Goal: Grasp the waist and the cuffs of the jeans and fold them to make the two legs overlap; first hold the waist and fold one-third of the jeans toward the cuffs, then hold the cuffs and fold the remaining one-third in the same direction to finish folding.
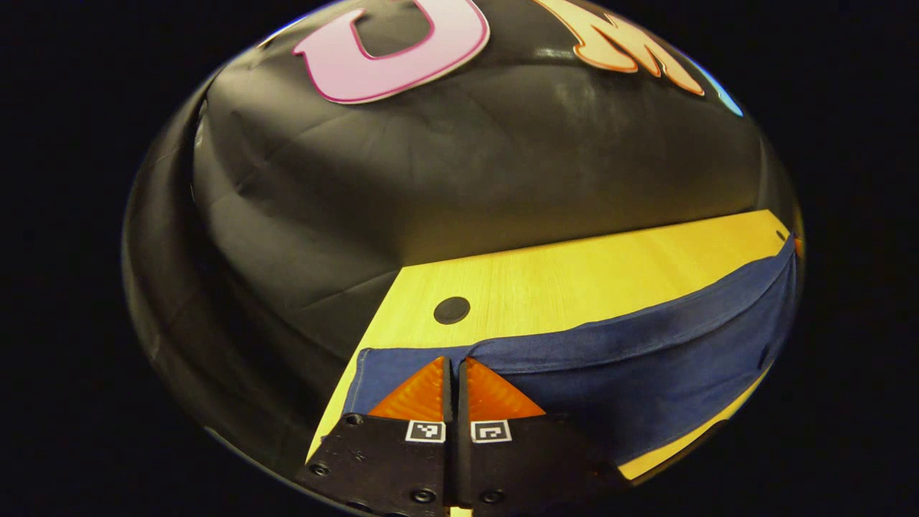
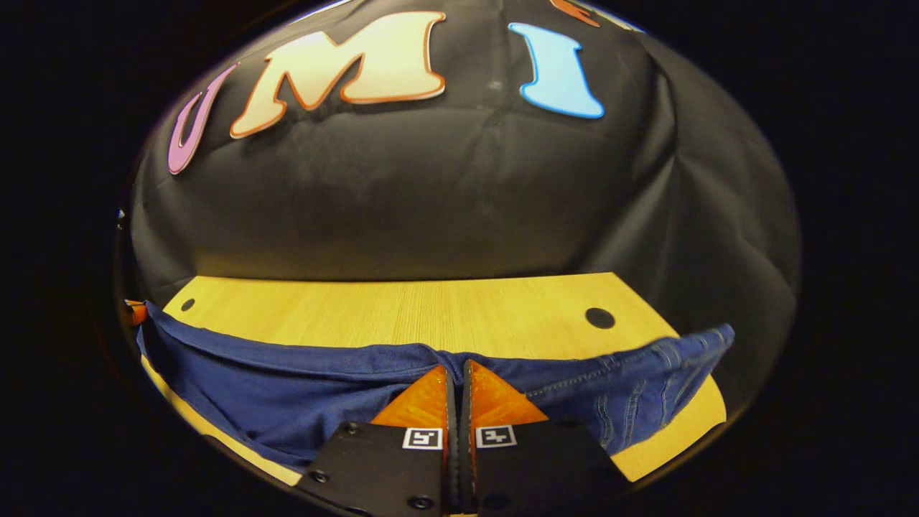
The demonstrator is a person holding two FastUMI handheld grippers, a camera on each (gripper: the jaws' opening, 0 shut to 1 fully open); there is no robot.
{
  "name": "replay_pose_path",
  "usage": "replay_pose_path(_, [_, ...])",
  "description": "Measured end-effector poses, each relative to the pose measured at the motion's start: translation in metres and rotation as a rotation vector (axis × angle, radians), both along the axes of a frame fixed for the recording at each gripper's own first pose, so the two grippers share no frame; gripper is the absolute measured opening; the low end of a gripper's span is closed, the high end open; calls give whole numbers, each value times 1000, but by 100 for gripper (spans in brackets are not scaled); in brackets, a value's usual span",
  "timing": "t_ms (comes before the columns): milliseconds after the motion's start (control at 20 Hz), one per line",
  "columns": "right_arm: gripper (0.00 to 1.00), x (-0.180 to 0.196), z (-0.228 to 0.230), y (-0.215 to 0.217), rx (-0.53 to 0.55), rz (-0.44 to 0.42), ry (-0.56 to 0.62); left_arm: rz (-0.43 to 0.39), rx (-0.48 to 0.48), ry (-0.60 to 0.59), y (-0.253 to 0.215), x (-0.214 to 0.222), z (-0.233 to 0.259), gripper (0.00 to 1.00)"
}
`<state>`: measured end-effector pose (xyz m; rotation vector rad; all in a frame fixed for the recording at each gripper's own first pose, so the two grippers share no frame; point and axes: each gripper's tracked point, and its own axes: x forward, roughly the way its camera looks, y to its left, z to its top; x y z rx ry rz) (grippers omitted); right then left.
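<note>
The dark blue jeans [image 1: 646, 373] hang stretched lengthwise over the yellow wooden table [image 1: 574, 273]. In the left gripper view my left gripper [image 1: 454, 362] is shut on the upper edge near the plain cuff end, its orange fingers [image 1: 420, 395] pressed together over the cloth. In the right gripper view my right gripper [image 2: 456, 368] is shut on the upper edge of the jeans [image 2: 287, 388] close to the stitched waist end [image 2: 668, 373], which droops to the right. The left gripper [image 2: 134, 312] appears as a small orange spot at the far left of that view.
The table [image 2: 431, 309] has round black holes [image 1: 451, 310] [image 2: 599, 317] near its far corners. Black cloth walls rise right behind its far edge. A strip of bare wood lies beyond the jeans.
</note>
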<state>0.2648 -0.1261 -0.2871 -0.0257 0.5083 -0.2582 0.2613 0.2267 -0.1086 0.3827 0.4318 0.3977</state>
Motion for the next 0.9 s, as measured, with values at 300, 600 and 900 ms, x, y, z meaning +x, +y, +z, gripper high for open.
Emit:
replay_pose_path(300, [8,14,-45,-6,106,12,57,29,78,54,-32,21,-22,0])
replay_pose_path(600, [88,6,-37,-16,205,-6,68,26,-54,-21,-87,20,9,81])
replay_pose_path(900, [99,-38,25,-65,175,-57,4,28,-257,-188,-86,28,17,95])
